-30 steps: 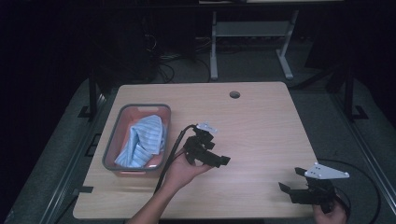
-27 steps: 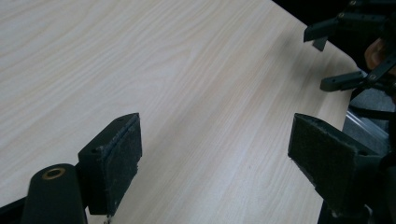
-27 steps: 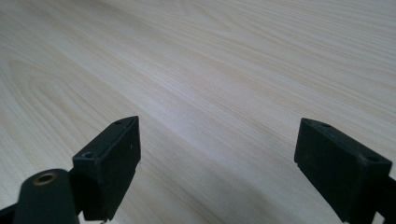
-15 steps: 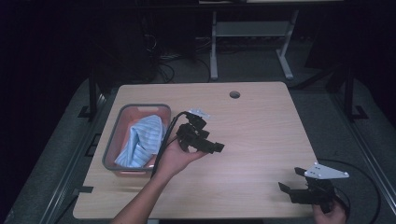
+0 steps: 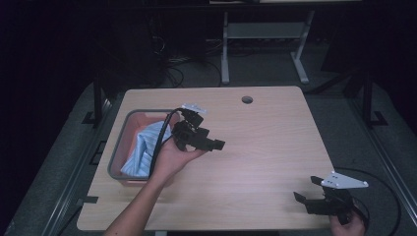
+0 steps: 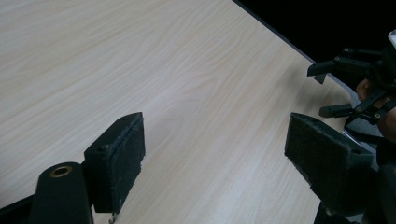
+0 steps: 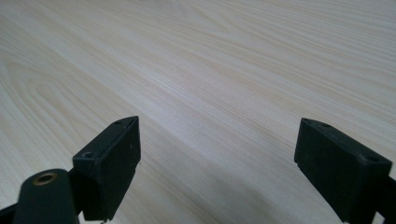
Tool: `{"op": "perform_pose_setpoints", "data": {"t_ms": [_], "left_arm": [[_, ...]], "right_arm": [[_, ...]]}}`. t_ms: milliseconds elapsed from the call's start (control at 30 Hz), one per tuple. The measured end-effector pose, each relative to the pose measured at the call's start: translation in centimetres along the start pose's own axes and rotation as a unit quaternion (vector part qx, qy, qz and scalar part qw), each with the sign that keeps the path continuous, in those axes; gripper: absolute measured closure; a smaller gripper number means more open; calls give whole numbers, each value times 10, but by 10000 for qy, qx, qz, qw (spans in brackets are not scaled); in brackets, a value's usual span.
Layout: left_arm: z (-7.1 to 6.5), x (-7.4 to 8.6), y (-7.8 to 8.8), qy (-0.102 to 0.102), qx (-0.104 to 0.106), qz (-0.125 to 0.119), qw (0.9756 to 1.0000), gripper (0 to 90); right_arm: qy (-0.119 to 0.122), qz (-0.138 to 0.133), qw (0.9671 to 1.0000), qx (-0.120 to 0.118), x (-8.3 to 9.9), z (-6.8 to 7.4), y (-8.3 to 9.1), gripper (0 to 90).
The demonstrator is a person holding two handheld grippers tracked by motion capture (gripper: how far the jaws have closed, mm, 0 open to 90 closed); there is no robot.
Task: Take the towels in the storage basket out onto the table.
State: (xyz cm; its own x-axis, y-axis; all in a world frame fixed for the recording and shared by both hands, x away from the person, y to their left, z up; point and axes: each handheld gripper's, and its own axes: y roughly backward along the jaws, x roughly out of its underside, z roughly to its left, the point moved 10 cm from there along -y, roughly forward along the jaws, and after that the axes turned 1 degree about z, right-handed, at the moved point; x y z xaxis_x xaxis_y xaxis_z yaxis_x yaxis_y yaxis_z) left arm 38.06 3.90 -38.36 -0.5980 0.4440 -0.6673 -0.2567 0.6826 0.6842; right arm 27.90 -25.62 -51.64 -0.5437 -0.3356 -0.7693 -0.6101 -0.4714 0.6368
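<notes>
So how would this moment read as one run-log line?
left hand-held gripper: open, empty, beside bin | striped cloth: in bin | right hand-held gripper: open, empty

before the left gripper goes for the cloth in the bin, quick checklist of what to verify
1. Left gripper jaws apart, nothing between them: ok; they have just been closing slightly.
2. Striped cloth lies inside the bin: ok.
3. Left gripper aimed at the cloth: not ok; it points across the table, away from the bin.
4. Right gripper open, empty and apart from the bin, near the table's front right corner: ok.
5. Cloth free of the bin's rim: cannot tell.
</notes>
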Motion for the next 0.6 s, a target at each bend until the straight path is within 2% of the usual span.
{"op": "perform_pose_setpoints", "data": {"t_ms": [67, 333, 400, 433, 467, 600], "left_arm": [[5, 0, 5, 6, -71, 8, 10000, 204], [26, 5, 23, 266, -266, -76, 9993, 201], [33, 7, 29, 296, -367, -111, 9988, 198], [42, 8, 35, 411, -498, -211, 9977, 198], [42, 8, 35, 411, -498, -211, 9977, 211], [56, 12, 43, 620, -562, -265, 9961, 208]], "right_arm": [[-6, 8, 10000, 1, 0, 0, -1, 141], [11, -9, 10000, 7, 1, -1, 1, 141], [8, 8, 10000, 6, 2, -1, 1, 141], [25, 4, 10000, -3, 2, -1, 1, 140], [25, 4, 10000, -3, 2, -1, 1, 140], [33, -4, 10000, -7, 1, 0, 1, 141]]}}
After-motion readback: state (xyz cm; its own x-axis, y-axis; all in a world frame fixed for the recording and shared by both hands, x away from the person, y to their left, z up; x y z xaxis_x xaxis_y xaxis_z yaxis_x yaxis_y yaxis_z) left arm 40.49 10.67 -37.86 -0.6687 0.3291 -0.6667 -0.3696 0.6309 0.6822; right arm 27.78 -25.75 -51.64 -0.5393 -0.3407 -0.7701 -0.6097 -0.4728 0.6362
